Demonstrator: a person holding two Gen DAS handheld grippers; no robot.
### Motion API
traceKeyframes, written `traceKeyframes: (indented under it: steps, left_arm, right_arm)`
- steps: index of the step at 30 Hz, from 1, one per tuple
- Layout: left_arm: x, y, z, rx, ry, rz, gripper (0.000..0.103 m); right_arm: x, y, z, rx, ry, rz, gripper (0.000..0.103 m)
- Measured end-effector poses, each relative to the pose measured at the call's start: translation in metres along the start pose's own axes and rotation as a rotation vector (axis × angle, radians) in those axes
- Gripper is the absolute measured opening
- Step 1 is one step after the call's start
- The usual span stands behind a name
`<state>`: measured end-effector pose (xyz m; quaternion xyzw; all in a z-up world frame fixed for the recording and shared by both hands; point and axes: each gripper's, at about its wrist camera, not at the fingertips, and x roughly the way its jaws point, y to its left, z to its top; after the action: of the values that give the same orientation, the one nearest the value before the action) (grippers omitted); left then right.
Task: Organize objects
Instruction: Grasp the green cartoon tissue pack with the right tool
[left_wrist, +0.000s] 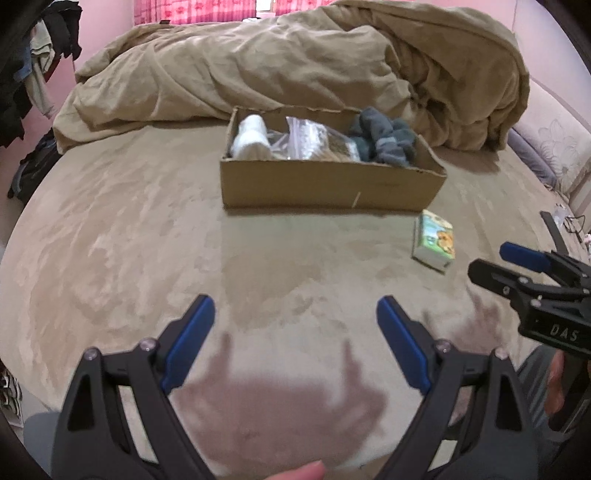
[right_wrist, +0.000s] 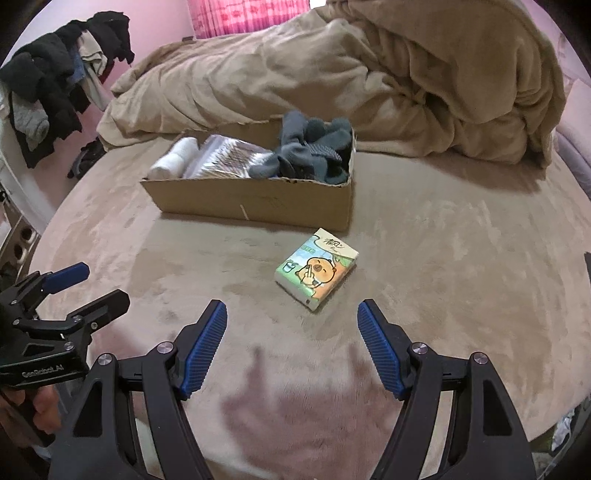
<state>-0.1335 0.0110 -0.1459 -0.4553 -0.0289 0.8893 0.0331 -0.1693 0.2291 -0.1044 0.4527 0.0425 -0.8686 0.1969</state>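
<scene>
A small tissue pack (right_wrist: 317, 268) with a cartoon print lies on the beige bed, just in front of an open cardboard box (right_wrist: 258, 201); it also shows in the left wrist view (left_wrist: 434, 240), as does the box (left_wrist: 325, 184). The box holds a white roll (left_wrist: 251, 136), a clear zip bag (left_wrist: 310, 138) and grey socks (left_wrist: 384, 136). My right gripper (right_wrist: 291, 310) is open and empty, hovering just short of the tissue pack. My left gripper (left_wrist: 295, 306) is open and empty over bare bed, left of the pack.
A crumpled tan duvet (left_wrist: 295, 66) is piled behind the box. Dark clothes (right_wrist: 62, 85) hang at the left. A pink padded headboard (left_wrist: 554, 140) runs along the right. The bed's front edge lies just below both grippers.
</scene>
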Motion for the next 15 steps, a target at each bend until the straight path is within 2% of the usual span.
traceKeyframes:
  steps: [15]
  left_arm:
    - [0.061,0.004,0.029,-0.013,0.021,-0.032,0.091]
  right_arm:
    - [0.074,-0.012,0.022,0.031,0.058,0.012,0.077]
